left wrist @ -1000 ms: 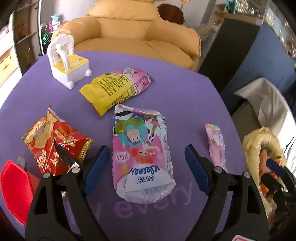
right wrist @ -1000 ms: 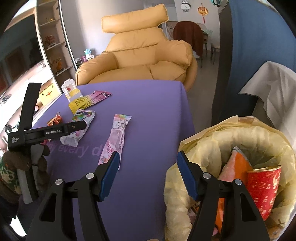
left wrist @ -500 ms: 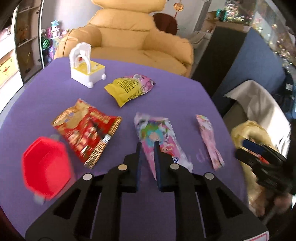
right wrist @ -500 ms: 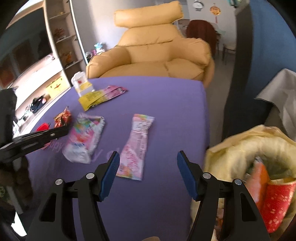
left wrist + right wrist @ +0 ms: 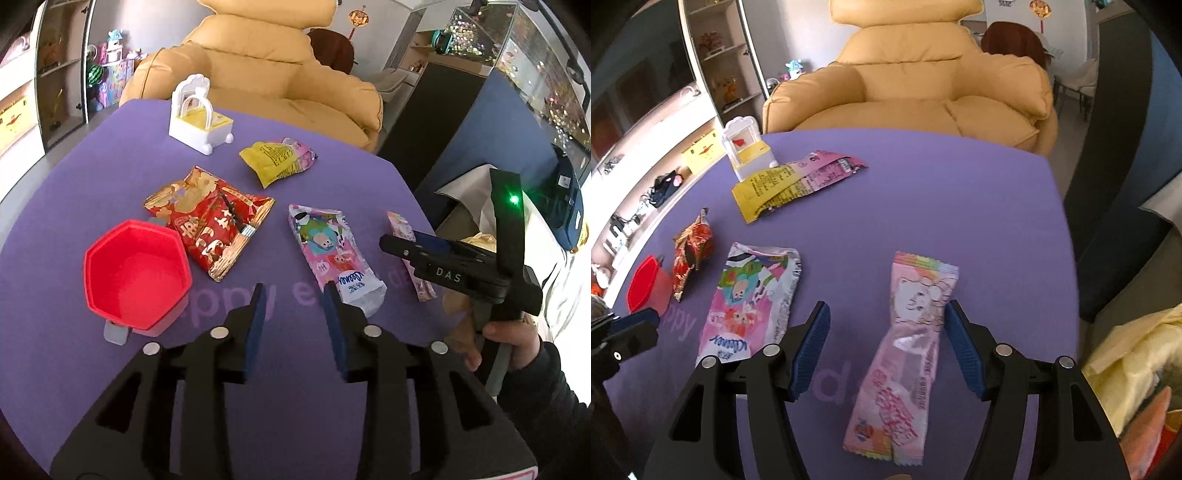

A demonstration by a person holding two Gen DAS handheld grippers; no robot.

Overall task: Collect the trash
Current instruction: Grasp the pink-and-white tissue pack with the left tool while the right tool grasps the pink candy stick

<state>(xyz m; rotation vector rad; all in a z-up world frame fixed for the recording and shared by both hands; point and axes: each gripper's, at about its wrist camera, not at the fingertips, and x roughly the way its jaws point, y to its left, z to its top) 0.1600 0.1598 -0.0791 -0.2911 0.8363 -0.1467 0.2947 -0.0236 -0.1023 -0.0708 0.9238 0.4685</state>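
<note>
The right gripper (image 5: 882, 332) hung over the long pink wrapper (image 5: 905, 354) on the purple table (image 5: 960, 206), its jaws wide apart with the wrapper's middle lying between them and neither pad pressing on it. I judged this the pick of that wrapper, with the close not yet made. The next move called for lowering until the pads reached the film, closing on its pinched waist, then carrying it to the yellow bag (image 5: 1130, 354) at the table's right edge, which already held rubbish.

The left gripper (image 5: 293, 295) stood partly open and empty; its jaws had just been opening, with nothing between them. Its tip sat just beside the lower end of the tissue pack (image 5: 334, 258), which lay flat on the table.

4 pieces of trash were on the cloth: the pink wrapper, the tissue pack, a red snack bag (image 5: 210, 218) and a yellow sachet (image 5: 277, 160). A red box (image 5: 136, 273) sat touching the snack bag's near corner, and a white toy (image 5: 197, 114) stood at the far side.

As for writing, the tissue pack read "Kleenex" and "HOLA". The right tool's body showed "DAS" in the left view. The tablecloth carried pale lettering, with "ppy" legible beside the left jaws. The snack bag bore gold Chinese characters and the sachet fine print, both too small for me to read.
</note>
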